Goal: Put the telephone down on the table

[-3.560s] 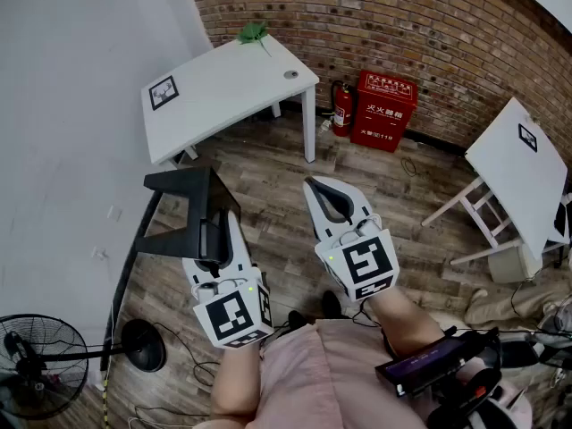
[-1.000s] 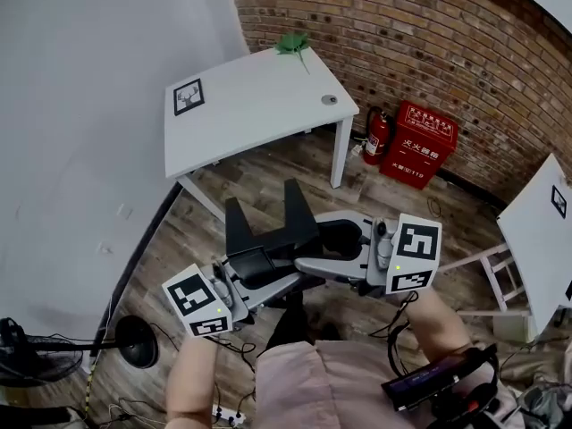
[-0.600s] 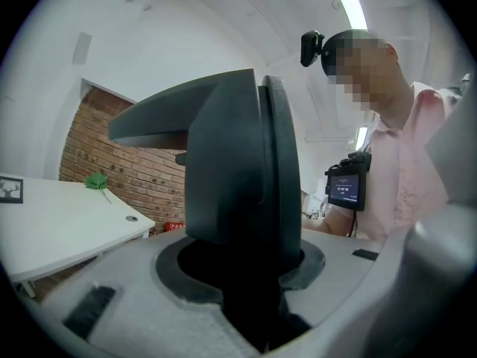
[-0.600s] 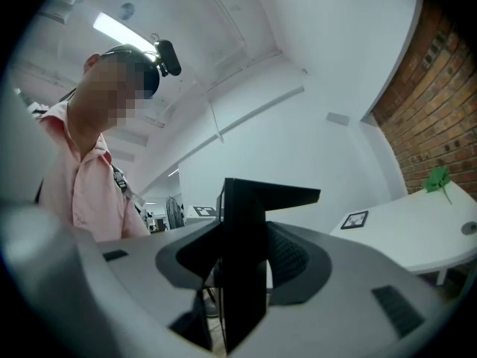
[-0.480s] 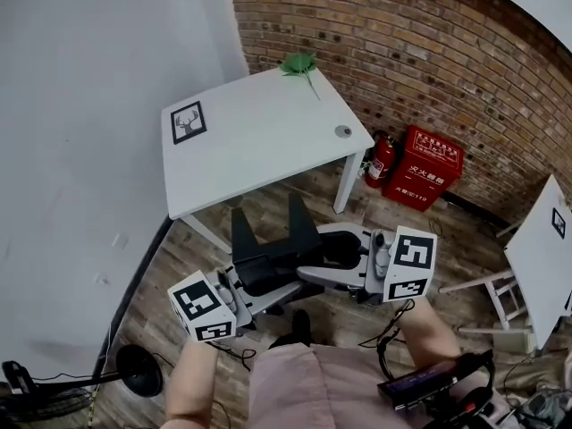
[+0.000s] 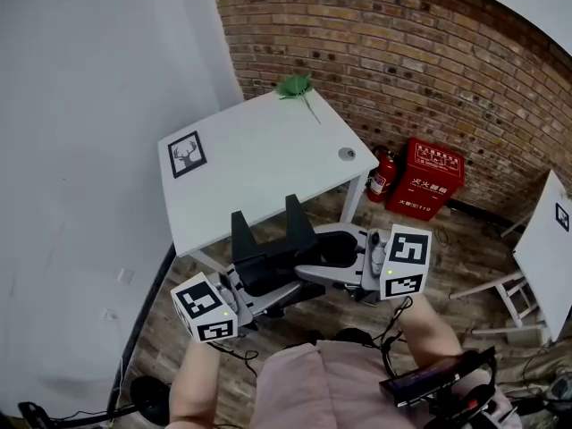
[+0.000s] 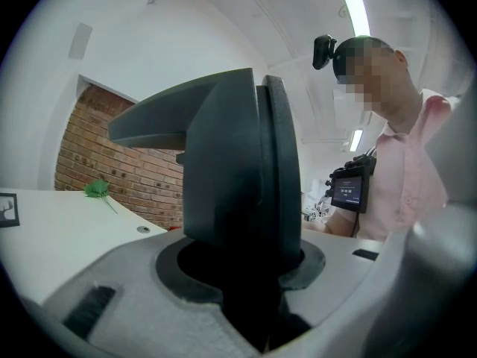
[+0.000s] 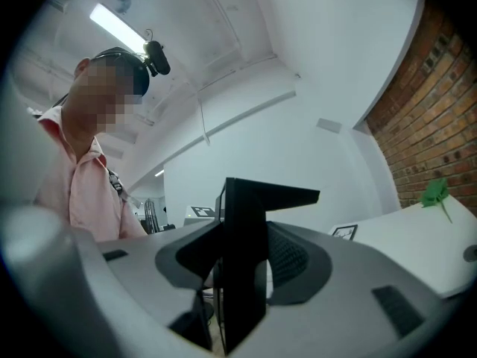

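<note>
Both the left hand-held gripper (image 6: 261, 286) and right hand-held gripper (image 6: 313, 272) are pinching the telephone (image 6: 268, 239); we are aiming it level onto the worktop (image 6: 259, 164) beyond.

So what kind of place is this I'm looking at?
Probably an indoor lab or studio space: a bare white table with a printed card, an exposed brick wall, and a red fire-extinguisher box on the wooden floor.
</note>
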### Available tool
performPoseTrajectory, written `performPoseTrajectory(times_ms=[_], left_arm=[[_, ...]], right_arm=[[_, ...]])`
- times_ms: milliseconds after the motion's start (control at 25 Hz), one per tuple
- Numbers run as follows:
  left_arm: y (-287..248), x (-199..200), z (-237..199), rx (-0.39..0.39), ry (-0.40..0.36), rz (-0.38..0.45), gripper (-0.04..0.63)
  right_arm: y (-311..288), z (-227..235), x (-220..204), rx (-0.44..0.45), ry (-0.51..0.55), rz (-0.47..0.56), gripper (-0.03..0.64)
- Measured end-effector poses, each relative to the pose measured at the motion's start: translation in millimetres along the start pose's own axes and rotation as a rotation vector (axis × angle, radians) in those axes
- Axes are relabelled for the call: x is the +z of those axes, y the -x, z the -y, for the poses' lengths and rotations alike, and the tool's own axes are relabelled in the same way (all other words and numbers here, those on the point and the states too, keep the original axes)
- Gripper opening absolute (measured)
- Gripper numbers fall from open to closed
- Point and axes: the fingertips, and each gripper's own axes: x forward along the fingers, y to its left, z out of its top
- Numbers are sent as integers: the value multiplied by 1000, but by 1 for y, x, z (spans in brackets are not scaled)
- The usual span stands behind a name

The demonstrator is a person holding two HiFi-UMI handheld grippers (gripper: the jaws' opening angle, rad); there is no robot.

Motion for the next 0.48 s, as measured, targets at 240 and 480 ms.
performPoseTrajectory(times_ms=[240, 480], left_arm=[[-9, -10, -27, -20, 45, -5, 164], [-26, -14, -64, -26, 79, -10, 164]], right_arm=[[-1, 31, -11, -31, -36, -8, 190], [0, 73, -16, -42, -64, -8, 192]])
